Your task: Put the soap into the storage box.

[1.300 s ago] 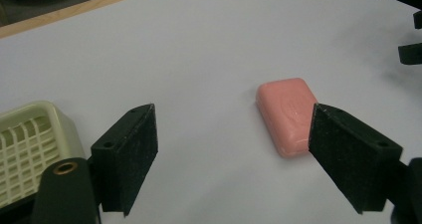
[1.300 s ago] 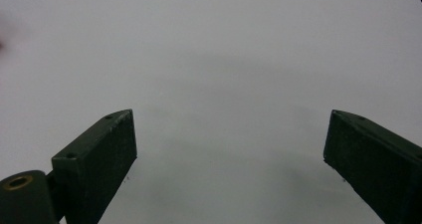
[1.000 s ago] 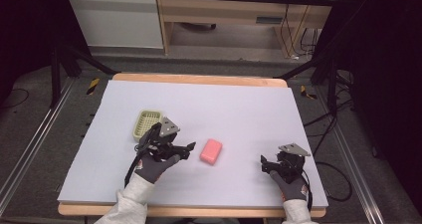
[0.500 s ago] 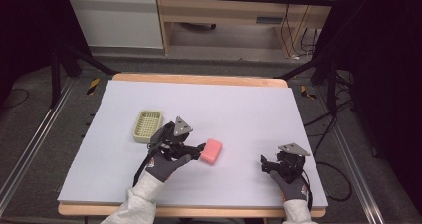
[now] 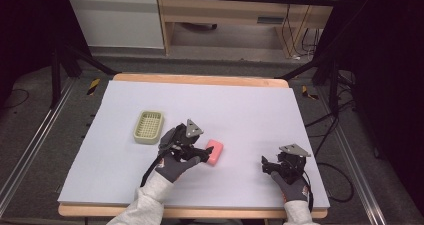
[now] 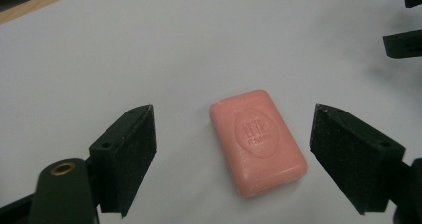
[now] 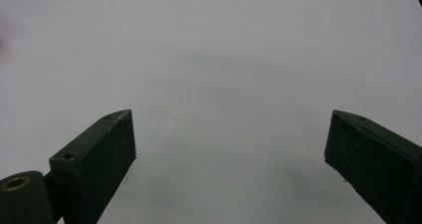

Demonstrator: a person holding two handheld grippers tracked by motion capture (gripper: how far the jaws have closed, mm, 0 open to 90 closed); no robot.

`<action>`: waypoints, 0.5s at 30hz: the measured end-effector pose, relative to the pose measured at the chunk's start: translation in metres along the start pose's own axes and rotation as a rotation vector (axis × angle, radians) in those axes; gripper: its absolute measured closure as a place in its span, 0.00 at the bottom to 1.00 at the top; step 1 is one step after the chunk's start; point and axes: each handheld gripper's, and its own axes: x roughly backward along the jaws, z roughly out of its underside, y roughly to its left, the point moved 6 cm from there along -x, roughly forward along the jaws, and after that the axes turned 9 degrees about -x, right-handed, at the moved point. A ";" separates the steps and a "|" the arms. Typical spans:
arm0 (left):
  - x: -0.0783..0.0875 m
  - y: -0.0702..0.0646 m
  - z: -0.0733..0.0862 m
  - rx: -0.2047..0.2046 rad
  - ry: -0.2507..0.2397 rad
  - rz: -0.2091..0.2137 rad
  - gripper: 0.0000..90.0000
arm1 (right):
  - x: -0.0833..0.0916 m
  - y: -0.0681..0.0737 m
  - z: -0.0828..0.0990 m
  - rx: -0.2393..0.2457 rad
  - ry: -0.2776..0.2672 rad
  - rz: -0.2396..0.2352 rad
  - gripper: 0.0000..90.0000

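Now, left gripper [image 6: 231, 159]: your jaws stand wide, one on each side of the soap, neither touching it.
Soap [image 6: 257, 140]: a pink rounded bar with an oval stamp pressed in its top, lying flat on the table [image 5: 250, 105], near the middle, right of your left hand [image 5: 175, 165].
Right gripper [image 7: 229, 154]: your jaws are spread wide over bare table at the near right, well apart from the soap.
Basket [image 5: 149, 126]: pale green, slatted, left of your left gripper.
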 end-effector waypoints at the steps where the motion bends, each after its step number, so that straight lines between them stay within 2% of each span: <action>1: -0.002 0.000 0.000 -0.003 0.003 -0.001 0.20 | 0.000 0.000 0.000 -0.001 0.002 0.002 0.07; 9: -0.013 -0.007 0.001 -0.006 0.021 0.012 0.20 | 0.000 0.000 0.000 0.005 0.002 0.002 0.07; 13: -0.020 -0.009 0.003 -0.026 0.048 0.007 0.20 | -0.001 0.000 0.000 0.005 0.002 0.002 0.07; 15: -0.024 -0.010 0.004 -0.023 0.057 0.007 0.19 | -0.001 0.000 0.000 0.006 0.003 0.002 0.07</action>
